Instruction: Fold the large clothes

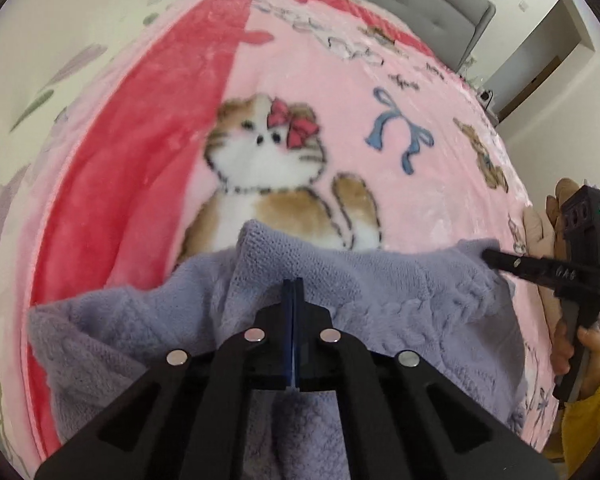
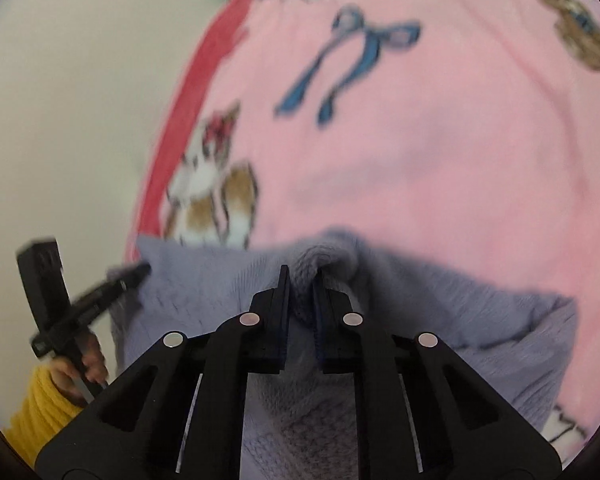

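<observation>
A lavender knitted garment (image 1: pixel 380 280) (image 2: pixel 440 300) lies on a pink blanket at the near edge of the bed, its far edge raised and stretched between both grippers. My left gripper (image 1: pixel 293 282) is shut, and the knit bunches around its tips. In the right wrist view the left gripper (image 2: pixel 142 270) bites the garment's left corner. My right gripper (image 2: pixel 302 276) is shut on a bunched fold of the knit that fills the narrow gap between its jaws. From the left wrist view the right gripper (image 1: pixel 486 257) pinches the garment's right corner. The right wrist view is blurred.
The pink blanket (image 1: pixel 380 180) (image 2: pixel 440 160), printed with a cat and a blue bow, covers the bed. A grey headboard (image 1: pixel 420 0) stands at the far end, a doorway (image 1: pixel 540 60) beyond it. Yellow sleeves (image 1: pixel 596 400) (image 2: pixel 40 404) and hands hold the gripper handles.
</observation>
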Available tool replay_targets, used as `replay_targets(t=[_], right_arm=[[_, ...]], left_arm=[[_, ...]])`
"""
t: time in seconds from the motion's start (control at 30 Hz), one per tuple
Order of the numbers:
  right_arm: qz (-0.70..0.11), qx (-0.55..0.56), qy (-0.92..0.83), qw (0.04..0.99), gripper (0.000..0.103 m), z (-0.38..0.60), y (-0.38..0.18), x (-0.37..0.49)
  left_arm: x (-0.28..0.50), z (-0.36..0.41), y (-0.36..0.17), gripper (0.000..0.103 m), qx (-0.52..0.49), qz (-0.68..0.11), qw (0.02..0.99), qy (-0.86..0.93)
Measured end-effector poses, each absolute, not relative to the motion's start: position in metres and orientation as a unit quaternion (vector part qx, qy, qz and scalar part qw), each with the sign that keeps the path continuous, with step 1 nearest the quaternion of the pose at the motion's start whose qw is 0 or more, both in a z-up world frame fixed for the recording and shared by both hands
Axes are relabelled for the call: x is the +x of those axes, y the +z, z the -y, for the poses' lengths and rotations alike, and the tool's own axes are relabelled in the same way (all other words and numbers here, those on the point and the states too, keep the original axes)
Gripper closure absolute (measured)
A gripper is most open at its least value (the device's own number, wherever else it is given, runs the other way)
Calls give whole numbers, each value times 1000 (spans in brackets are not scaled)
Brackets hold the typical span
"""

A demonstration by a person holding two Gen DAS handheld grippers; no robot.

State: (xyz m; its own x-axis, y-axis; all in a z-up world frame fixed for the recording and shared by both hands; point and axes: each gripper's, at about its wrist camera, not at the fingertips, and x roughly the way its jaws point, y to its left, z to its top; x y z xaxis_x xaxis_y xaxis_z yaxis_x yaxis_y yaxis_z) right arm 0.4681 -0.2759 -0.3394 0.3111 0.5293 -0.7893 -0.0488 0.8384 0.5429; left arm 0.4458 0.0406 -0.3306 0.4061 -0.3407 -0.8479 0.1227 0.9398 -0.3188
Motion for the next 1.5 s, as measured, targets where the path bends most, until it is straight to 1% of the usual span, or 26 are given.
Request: replay_targets(t=[0.07, 0.13, 0.2, 0.33, 0.4, 0.47, 0.57, 0.63, 0.67, 0.7, 0.77, 0.87, 1.0, 1.03, 1.07, 1.1, 1.17, 1.2, 1.27, 1.33, 1.4, 1.43, 1.47, 1.5], right_arm=[[-543, 209, 177, 794, 94, 278, -329, 478], [-550, 184, 163, 798, 94, 276, -325, 491], [-571, 171, 145, 790, 95, 273, -333, 501], [-584, 156, 130, 786, 95, 270, -352, 503], [-593, 154, 122, 781, 94, 271, -361, 500], [-588, 175, 122, 780, 88, 278, -362, 494], [-538, 175, 131, 814, 70, 283, -340, 472], [-490, 158, 120, 849, 63, 283, -320, 444], [-472, 165, 126, 857, 62, 284, -315, 431], [-456, 172, 130, 863, 59, 284, -310, 417], [-440, 180, 145, 868, 59, 279, -306, 388], [-455, 155, 159, 862, 59, 261, -311, 351], [-479, 134, 159, 853, 59, 238, -324, 315], [-482, 112, 150, 856, 53, 232, -328, 306], [-484, 100, 148, 856, 50, 228, -331, 301], [-490, 88, 141, 856, 49, 225, -337, 297], [-510, 60, 125, 849, 50, 219, -352, 294], [-512, 45, 119, 850, 50, 218, -356, 294], [-513, 19, 112, 851, 50, 214, -361, 294], [-519, 20, 107, 848, 49, 214, -361, 295], [-512, 47, 108, 851, 48, 219, -350, 291], [-503, 60, 110, 855, 41, 222, -343, 287], [-485, 79, 121, 862, 36, 226, -333, 278], [-464, 90, 135, 871, 32, 228, -323, 268]], left_arm=[[450, -38, -326, 103, -98, -514, 843, -123], [458, -36, -322, 103, -95, -505, 852, -103], [468, -33, -327, 103, -85, -520, 845, -89], [478, -30, -336, 103, -49, -531, 842, -82], [475, -28, -336, 103, -33, -522, 847, -95], [469, -29, -333, 103, -28, -508, 855, -103], [453, -37, -317, 103, -43, -469, 875, -109], [428, -47, -299, 103, -67, -414, 903, -96], [415, -50, -293, 103, -80, -392, 912, -89], [407, -49, -289, 103, -82, -387, 914, -84], [386, -43, -286, 101, -86, -393, 911, -91], [359, -24, -299, 101, -72, -452, 881, -119], [317, -1, -317, 101, -40, -480, 866, -137], [309, 5, -324, 100, -24, -487, 862, -139], [303, 7, -331, 97, -19, -490, 860, -141], [297, 9, -337, 97, -15, -493, 858, -141], [295, 7, -345, 97, -21, -492, 860, -133], [297, 4, -350, 97, -38, -495, 858, -131], [299, 1, -357, 96, -39, -495, 858, -134], [299, 2, -358, 96, -21, -490, 861, -135], [294, 1, -349, 96, -26, -486, 863, -133], [290, -1, -342, 94, -38, -482, 865, -133], [282, -6, -332, 86, -67, -472, 868, -143], [274, -11, -325, 81, -94, -457, 870, -159]])
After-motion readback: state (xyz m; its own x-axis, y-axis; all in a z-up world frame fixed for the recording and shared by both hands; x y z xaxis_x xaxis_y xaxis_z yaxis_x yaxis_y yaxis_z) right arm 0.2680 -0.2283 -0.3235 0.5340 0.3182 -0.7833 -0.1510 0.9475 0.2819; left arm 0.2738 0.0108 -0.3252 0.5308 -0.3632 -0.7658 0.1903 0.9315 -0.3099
